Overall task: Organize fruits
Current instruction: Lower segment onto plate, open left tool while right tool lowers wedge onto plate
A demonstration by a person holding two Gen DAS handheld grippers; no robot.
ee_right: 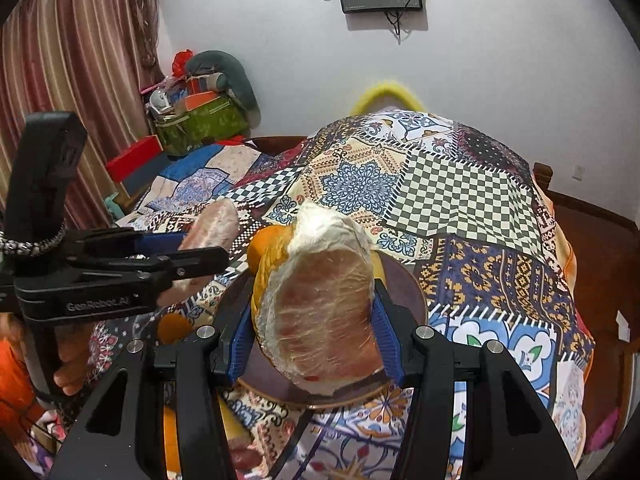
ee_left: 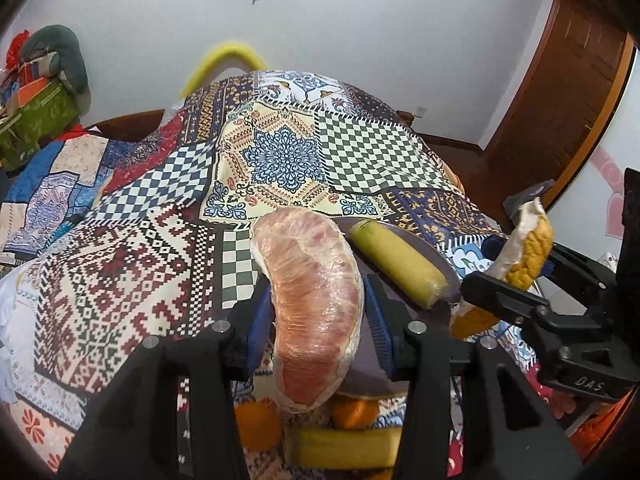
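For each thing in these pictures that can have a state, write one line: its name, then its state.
Left gripper: jaws shut on a wrapped pomelo segment.
Wrapped pomelo segment: held, lifted above the plate.
Right gripper: jaws shut on a wrapped pomelo wedge with rind.
Wrapped pomelo wedge with rind: held over the plate.
Corn cob: lying on the plate.
Plate: resting on the patterned cloth.

"GenRobot.AI" was embossed on the black body of the left hand-held gripper (ee_right: 188, 258), seen from the right wrist. "DAS" stood on the right hand-held gripper (ee_left: 516, 276) body, near its rear.
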